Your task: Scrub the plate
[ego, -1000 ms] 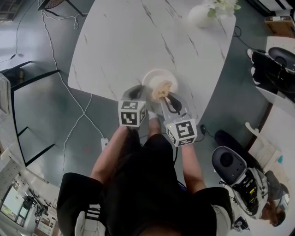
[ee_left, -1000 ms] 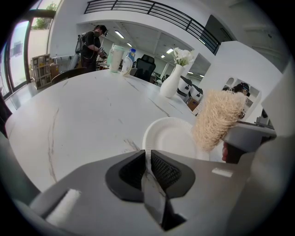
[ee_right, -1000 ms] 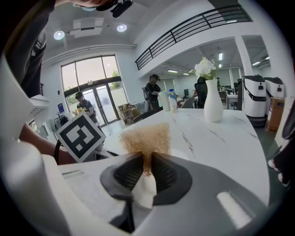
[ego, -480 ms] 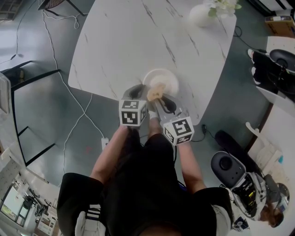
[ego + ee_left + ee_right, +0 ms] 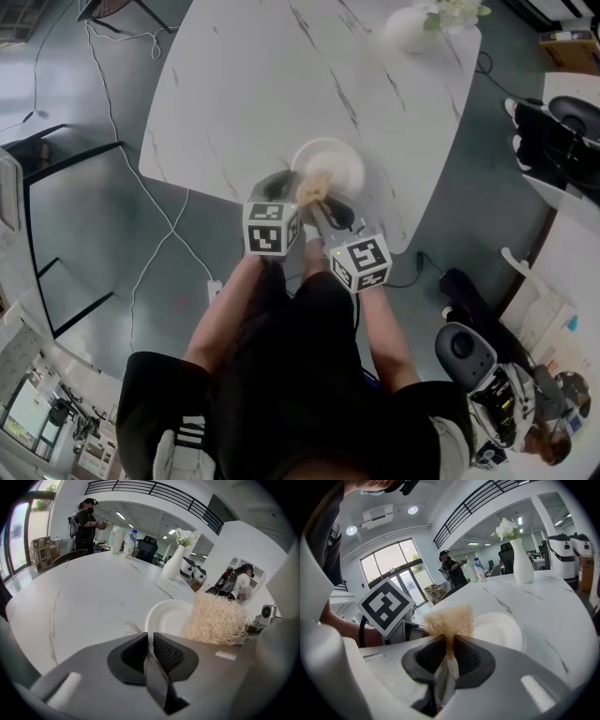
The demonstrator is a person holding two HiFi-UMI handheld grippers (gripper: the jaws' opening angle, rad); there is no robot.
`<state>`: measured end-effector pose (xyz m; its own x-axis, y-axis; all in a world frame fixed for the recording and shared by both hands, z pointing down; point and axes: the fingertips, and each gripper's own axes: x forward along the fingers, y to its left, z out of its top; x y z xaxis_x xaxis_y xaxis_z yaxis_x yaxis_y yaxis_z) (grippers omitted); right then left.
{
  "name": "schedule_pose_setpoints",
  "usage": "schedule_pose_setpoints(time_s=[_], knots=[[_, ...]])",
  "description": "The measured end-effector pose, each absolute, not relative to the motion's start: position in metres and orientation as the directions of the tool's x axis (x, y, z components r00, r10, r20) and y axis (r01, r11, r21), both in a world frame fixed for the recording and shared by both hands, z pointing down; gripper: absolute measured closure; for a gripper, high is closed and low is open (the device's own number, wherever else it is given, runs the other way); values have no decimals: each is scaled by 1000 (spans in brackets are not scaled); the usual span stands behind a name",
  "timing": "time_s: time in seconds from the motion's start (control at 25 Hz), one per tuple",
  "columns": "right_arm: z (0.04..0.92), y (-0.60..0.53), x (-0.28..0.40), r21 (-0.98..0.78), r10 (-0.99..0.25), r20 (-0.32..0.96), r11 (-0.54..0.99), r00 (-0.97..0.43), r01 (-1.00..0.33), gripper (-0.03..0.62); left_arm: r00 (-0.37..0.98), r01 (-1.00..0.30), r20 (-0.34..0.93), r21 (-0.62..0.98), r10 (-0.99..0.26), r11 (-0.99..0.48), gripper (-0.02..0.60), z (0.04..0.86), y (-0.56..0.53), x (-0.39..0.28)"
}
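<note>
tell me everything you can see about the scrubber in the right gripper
The scrubber is a tan tuft of wiry fibres, loose and fanned out at its free end. Its other end is pinched between the pads of the right gripper, so it sticks out ahead of the jaws. It sits over the near edge of the white plate; whether fibres touch it is unclear.

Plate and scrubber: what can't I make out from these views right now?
Whether the scrubber touches the plate: the head view has the scrubber over the spot; in the right gripper view it covers the plate's left edge.
Plate's right side: behind the scrubber in the left gripper view.
Any dirt on the plate: too small in the head view.
</note>
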<state>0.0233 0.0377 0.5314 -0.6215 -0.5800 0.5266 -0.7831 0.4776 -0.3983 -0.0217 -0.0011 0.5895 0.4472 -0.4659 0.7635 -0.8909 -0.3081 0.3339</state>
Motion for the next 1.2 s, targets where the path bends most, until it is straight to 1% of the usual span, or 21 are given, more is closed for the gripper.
schedule_pose_setpoints(time_s=[0.76,1.2], knots=[[540,44,26,-384,-570,551,475,-609,-792,539,451,-889,764,338,-462,-308,537,587,0,-22],[538,56,43,-372,-578,562,462,-592,-805,539,451,-889,759,334,-470,-314,537,584,-2,-21]])
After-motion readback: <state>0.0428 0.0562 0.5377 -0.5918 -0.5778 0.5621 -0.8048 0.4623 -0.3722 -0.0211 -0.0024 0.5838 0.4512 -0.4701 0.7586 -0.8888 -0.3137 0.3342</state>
